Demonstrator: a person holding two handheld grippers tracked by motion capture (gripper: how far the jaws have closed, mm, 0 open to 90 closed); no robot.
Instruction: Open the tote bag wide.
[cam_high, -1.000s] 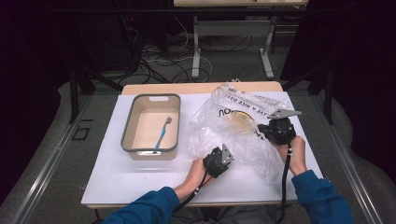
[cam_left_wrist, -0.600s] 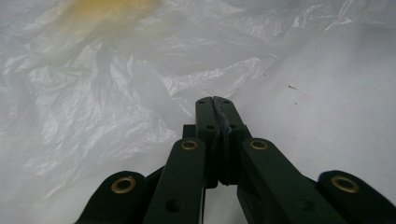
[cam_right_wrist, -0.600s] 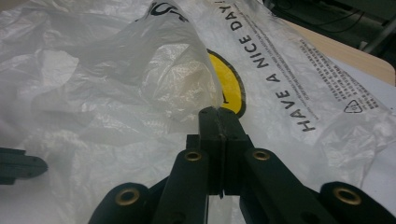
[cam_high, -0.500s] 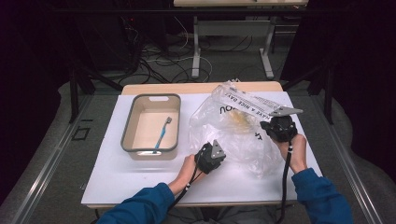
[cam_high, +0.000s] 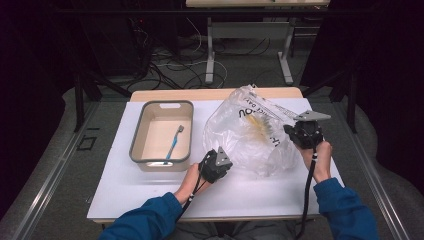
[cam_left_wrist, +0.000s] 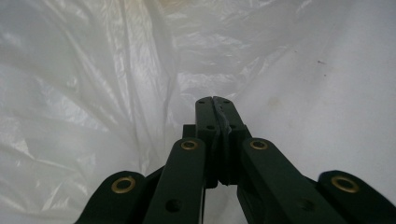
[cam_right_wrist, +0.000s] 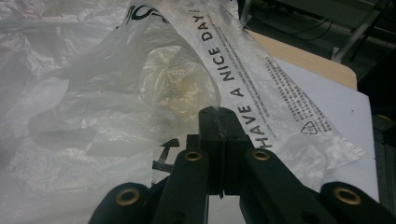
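Bg: white rectangular tabletop (cam_high: 130, 200) w/ a strip of light wood edge (cam_high: 200, 94) showing at the far side. Grey carpeted floor (cam_high: 55, 165) around it, small dark square outline marked on the floor at left (cam_high: 86, 143). Behind the table, a second desk on pale grey metal legs (cam_high: 210, 55), tangle of black and white cables (cam_high: 170, 60) on the floor under it. Rest of the room is dark, black curtains (cam_high: 385, 75) on both sides. Light falls mostly on the tabletop.
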